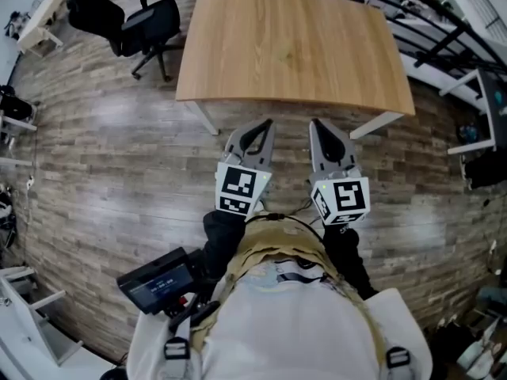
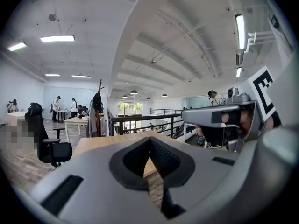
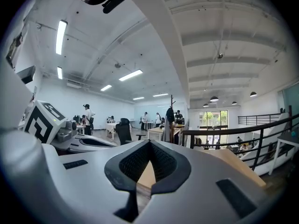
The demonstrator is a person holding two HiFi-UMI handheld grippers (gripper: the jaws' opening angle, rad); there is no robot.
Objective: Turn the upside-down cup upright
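No cup shows in any view. The wooden table (image 1: 293, 46) stands bare ahead of me, and its top shows past the jaws in both gripper views. My left gripper (image 1: 264, 125) and right gripper (image 1: 315, 125) hang side by side over the floor just short of the table's near edge, pointing at it. Both are shut with nothing between the jaws. In the left gripper view the left gripper (image 2: 150, 141) has its pads meeting, and the right gripper view shows the same of the right gripper (image 3: 149, 144).
A black office chair (image 1: 146, 22) stands left of the table on the wood-plank floor. A black railing (image 1: 432, 26) runs behind and to the right of the table. People and desks are far off in the room. A black device (image 1: 158, 279) hangs at my waist.
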